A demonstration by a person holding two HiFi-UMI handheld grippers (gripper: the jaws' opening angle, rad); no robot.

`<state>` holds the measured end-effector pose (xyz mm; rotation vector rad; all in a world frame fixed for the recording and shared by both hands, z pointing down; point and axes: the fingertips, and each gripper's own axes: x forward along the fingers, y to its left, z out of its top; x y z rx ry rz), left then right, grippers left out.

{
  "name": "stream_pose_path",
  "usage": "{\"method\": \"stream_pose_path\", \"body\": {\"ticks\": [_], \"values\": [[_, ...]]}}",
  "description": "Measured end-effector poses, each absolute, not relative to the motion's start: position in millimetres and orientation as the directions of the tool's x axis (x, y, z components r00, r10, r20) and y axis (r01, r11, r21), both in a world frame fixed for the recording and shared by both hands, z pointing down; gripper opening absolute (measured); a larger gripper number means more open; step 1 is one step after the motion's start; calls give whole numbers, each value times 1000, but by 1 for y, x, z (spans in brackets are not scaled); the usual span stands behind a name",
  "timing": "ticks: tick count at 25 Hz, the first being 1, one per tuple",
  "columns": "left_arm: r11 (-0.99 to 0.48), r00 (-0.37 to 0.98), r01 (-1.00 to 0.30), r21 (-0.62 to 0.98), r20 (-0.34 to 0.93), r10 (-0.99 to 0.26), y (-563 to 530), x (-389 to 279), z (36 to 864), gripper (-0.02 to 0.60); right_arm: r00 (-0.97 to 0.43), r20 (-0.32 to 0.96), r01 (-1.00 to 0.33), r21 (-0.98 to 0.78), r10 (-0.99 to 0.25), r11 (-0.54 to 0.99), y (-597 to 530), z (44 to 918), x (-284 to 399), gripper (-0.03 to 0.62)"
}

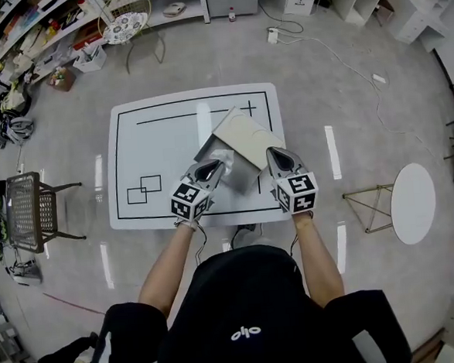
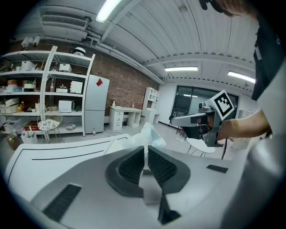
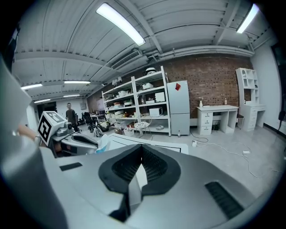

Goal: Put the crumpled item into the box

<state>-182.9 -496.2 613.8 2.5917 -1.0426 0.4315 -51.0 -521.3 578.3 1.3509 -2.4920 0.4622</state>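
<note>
On the white table (image 1: 158, 135) lies an open box (image 1: 240, 176) with its beige flap (image 1: 245, 135) raised. My left gripper (image 1: 215, 168) is shut on the crumpled item (image 1: 222, 157), a whitish, faintly blue wad held over the box's left side. In the left gripper view the crumpled item (image 2: 148, 136) sticks out past the gripper's (image 2: 144, 151) closed pads. My right gripper (image 1: 276, 157) is at the box's right edge. In its own view the right gripper (image 3: 141, 162) is shut on a thin pale panel (image 3: 139, 175), the box flap by the look of it.
Black lines and two squares (image 1: 144, 189) are drawn on the table. A wire chair (image 1: 29, 211) stands to the left, a round white side table (image 1: 413, 202) and a wire frame (image 1: 370, 206) to the right. Shelves (image 3: 143, 107) line the far wall. A person (image 3: 70, 114) stands far off.
</note>
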Motion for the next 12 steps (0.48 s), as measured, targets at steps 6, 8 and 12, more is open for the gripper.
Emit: {"method": "stream_pose_path", "body": {"ticks": [6,8,12], "values": [[-712,704,-675,194,460,-541,-502,-162,654,31,-507,415,-858,-157,-756,489,-525,602,-39,9],[-718,703,-667,198,488,-518,-503,-156,669,31,-505,426,-859,-159,-751,488,-526,609,-38,9],[-732,697,-651,200,541,-471,-505,-147,691,31,-501,443,-860,-160,-744,484,-527,617,-36,9]]}}
